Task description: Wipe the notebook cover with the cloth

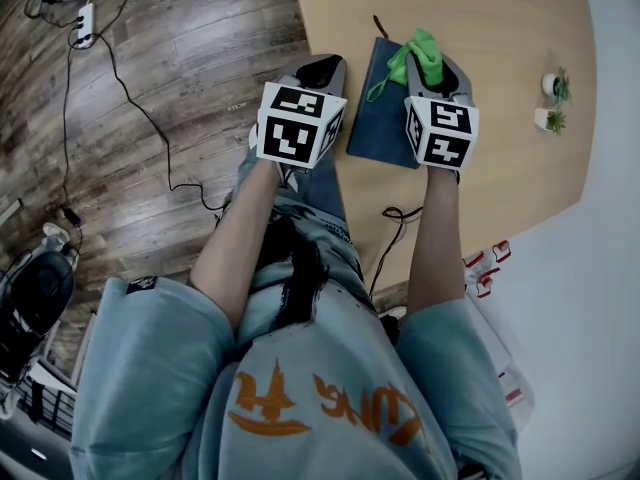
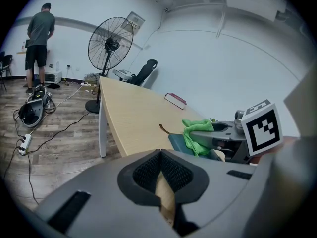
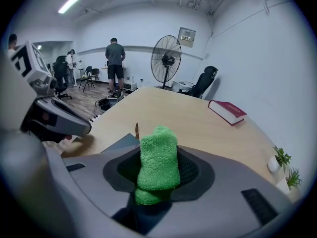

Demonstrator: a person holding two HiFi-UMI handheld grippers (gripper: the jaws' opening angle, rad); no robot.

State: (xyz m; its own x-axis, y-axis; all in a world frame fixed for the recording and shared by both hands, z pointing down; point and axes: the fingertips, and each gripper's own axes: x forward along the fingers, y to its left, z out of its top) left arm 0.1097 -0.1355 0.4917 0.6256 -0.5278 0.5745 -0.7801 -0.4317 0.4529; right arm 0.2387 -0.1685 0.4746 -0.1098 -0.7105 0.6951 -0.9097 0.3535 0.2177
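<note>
Head view: a dark blue notebook (image 1: 380,118) lies flat on the wooden worktop (image 1: 500,98), between the left gripper (image 1: 322,68) and the right gripper (image 1: 445,68).

Left gripper view: its fingers are pressed together with nothing between them, and the notebook lies to their right.

Right gripper view: its fingers pinch a fluffy green cloth (image 3: 158,157), which stands upright above the notebook's corner.
</note>
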